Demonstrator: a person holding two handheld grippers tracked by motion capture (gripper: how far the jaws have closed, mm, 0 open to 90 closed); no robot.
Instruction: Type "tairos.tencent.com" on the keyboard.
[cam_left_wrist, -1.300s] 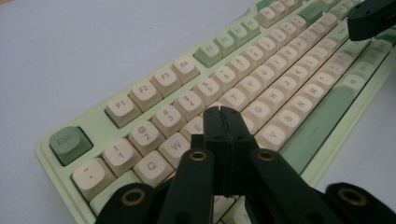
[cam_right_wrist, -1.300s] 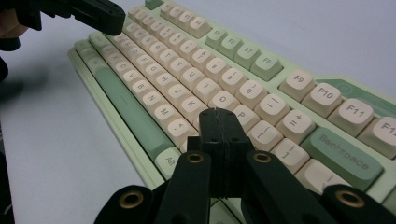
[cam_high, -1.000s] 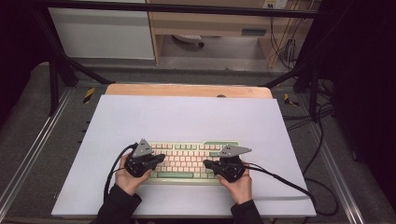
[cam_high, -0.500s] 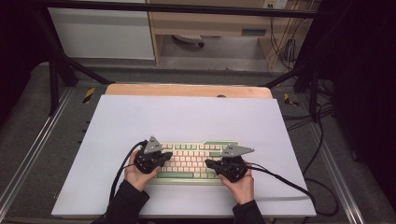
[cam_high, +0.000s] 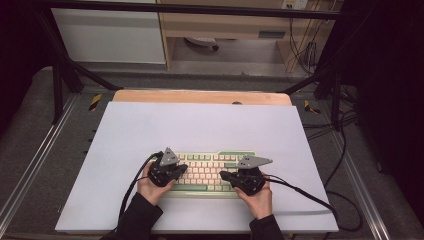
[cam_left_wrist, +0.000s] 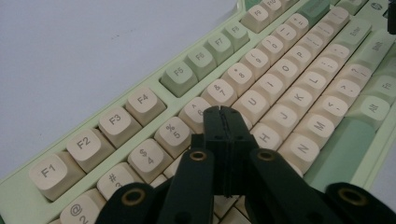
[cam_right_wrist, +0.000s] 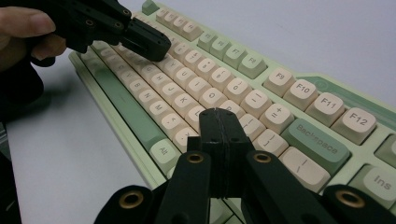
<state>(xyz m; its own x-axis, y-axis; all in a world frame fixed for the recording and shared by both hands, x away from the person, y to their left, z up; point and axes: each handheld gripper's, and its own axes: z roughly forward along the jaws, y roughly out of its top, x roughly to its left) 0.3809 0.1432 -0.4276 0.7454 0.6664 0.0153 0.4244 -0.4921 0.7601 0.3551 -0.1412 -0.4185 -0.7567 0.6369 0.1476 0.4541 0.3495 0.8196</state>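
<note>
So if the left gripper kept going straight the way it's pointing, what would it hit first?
Most likely the keyboard. The left gripper, jaws shut, slants down over the cream keys, its tip above the 6, Y area. Exactly which key comes first is hard to judge, since depth is unclear.
</note>
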